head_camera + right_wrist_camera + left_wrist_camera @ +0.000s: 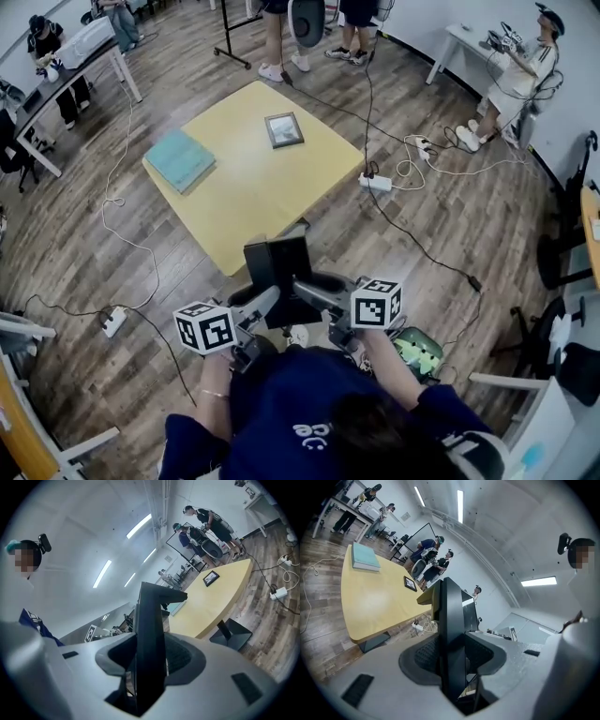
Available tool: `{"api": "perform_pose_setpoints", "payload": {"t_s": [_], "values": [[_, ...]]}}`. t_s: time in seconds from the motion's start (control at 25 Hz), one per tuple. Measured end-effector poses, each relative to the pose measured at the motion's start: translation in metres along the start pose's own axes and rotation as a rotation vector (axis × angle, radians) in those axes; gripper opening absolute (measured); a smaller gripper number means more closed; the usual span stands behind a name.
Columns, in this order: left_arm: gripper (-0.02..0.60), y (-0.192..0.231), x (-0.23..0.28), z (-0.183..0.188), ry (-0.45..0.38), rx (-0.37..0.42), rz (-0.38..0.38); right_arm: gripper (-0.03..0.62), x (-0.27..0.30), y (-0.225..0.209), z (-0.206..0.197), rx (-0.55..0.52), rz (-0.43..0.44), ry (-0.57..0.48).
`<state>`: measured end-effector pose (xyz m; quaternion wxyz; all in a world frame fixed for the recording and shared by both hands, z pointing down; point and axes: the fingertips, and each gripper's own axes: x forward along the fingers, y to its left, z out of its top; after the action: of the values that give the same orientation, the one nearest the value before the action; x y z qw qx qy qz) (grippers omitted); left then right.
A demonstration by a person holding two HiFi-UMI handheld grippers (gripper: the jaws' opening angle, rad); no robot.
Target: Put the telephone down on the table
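A black telephone [279, 264] is held up in front of the person's chest, off the near corner of the yellow table [253, 202]. My left gripper [265, 302] is shut on its left side and my right gripper [305, 289] on its right side. In the left gripper view the telephone [452, 616] stands as a dark upright slab clamped between the grey jaws of the left gripper [452, 654], with the table [370, 602] beyond. The right gripper view shows the same slab [151, 620] pinched in the right gripper [149, 657]. The telephone's lower end is hidden by the jaws.
On the table lie a teal book [180, 159] at the left and a framed picture [283, 129] at the far side. Cables and power strips [375, 182] run over the wooden floor. People stand beyond the table; desks and chairs line the room's edges.
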<state>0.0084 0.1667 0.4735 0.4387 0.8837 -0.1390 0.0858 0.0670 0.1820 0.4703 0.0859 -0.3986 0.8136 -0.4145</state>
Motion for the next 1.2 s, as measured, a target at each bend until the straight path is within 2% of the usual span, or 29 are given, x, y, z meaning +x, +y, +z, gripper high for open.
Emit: {"api": "perform_pose_setpoints", "payload": {"t_s": [0.48, 0.84, 1.2], "values": [[0.164, 0.019, 0.028, 0.02, 0.014, 0.0, 0.031, 0.183, 0.011, -0.031, 0.021, 0.05, 0.013, -0.005], [0.164, 0.047, 0.051, 0.068, 0.01, -0.017, 0.039, 0.183, 0.043, -0.057, 0.064, 0.063, 0.015, 0.019], [0.163, 0.098, 0.052, 0.129, -0.012, -0.029, 0.059, 0.181, 0.111, -0.079, 0.104, 0.077, 0.043, 0.057]]}}
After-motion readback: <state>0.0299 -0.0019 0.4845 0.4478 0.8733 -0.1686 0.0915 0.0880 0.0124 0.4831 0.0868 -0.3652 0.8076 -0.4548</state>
